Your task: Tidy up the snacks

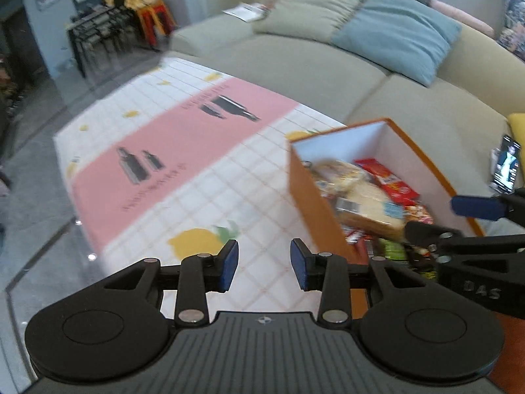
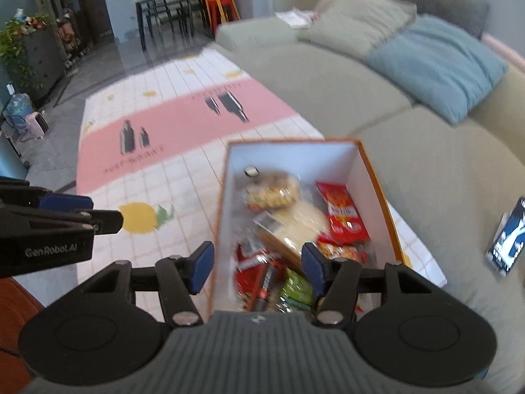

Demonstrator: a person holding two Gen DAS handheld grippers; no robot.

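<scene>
Left gripper (image 1: 264, 264): matte black linkage arms, round silver pivot screws, two blue pads (image 1: 229, 262), ribbed grey housing with small compass-like emblem, round black discs either side

Right gripper (image 2: 257, 267): same build, blue pads (image 2: 201, 266); raised "DAS" lettering on side, seen from left wrist; "GenRobot.AI" printed white on left unit's flank
</scene>
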